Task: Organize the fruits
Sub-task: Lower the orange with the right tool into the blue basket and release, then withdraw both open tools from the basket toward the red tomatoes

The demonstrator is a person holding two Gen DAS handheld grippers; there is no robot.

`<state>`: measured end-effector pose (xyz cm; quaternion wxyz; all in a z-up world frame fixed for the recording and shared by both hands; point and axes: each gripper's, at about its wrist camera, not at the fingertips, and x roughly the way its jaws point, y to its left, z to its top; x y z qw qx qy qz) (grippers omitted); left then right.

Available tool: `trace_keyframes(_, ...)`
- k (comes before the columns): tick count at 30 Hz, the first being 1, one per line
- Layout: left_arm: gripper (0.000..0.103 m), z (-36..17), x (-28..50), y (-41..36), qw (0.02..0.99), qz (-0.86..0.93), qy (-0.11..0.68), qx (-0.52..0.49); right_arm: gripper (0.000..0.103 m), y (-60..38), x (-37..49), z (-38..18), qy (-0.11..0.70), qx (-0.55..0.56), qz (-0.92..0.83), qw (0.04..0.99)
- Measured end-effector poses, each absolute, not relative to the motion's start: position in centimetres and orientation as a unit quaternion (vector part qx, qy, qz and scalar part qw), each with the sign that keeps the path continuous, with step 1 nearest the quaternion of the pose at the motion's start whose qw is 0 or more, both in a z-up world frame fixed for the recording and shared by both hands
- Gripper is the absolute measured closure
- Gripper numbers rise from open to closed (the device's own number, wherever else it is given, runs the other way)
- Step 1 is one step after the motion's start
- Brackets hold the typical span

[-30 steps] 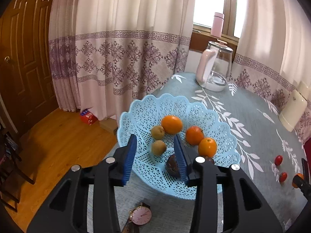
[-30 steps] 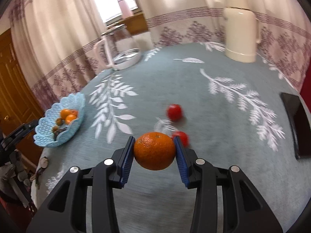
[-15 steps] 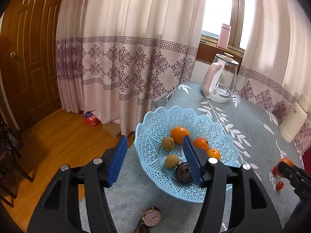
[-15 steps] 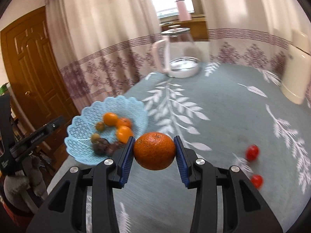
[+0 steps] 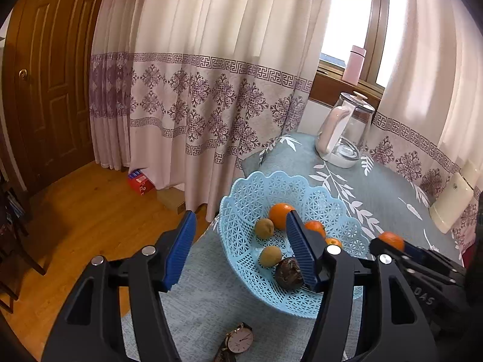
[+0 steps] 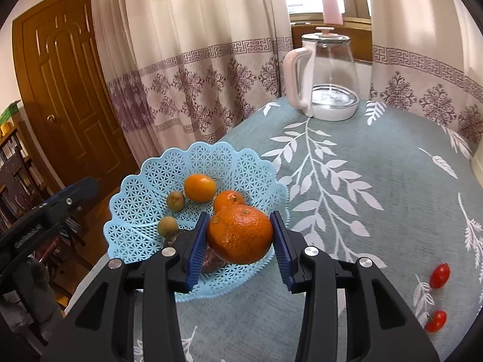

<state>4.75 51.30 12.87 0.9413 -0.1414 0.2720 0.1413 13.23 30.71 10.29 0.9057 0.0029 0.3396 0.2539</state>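
A light blue lattice basket stands near the table's left corner. In it lie two oranges, two small brownish fruits and a dark fruit. My right gripper is shut on a large orange, held just above the basket's near rim. In the left wrist view that orange shows at the basket's right side. My left gripper is open with nothing in it, hovering over the basket's left edge. Two cherry tomatoes lie on the cloth at the right.
A glass kettle with a pink handle stands at the table's far end, and a cream thermos at the right. A wristwatch lies near the table edge in front of the basket. The floor drops off to the left.
My right gripper carried the large orange from beside the tomatoes across to the basket's rim. My left gripper pulled back and up, and its fingers spread wider.
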Motion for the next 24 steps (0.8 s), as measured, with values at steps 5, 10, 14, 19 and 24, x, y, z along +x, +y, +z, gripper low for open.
trace_keyframes(5, 0.032, 12.8, 4.9, 51.4, 0.94, 0.144, 0.273, -0.143, 0.056, 30.2, 13.4, 10.1, 0.338, 0.013, 0.246, 0.908)
trace_keyframes(10, 0.032, 12.6, 4.9, 51.2, 0.94, 0.142, 0.276, -0.14, 0.056, 28.8, 13.3, 10.0, 0.339, 0.03, 0.233, 0.911)
trace_keyframes(14, 0.032, 12.7, 4.9, 51.1, 0.941, 0.14, 0.275, -0.138, 0.056, 28.0, 13.4, 9.7, 0.342, 0.033, 0.221, 0.913)
trace_keyframes(19, 0.029, 12.8, 4.8, 51.0, 0.942, 0.138, 0.273, -0.139, 0.056, 27.9, 13.8, 8.8, 0.353, 0.024, 0.204, 0.913)
trace_keyframes(24, 0.028, 12.9, 4.7, 51.0, 0.943, 0.137, 0.27, -0.14, 0.056, 28.6, 14.5, 7.7, 0.364, 0.004, 0.191, 0.912)
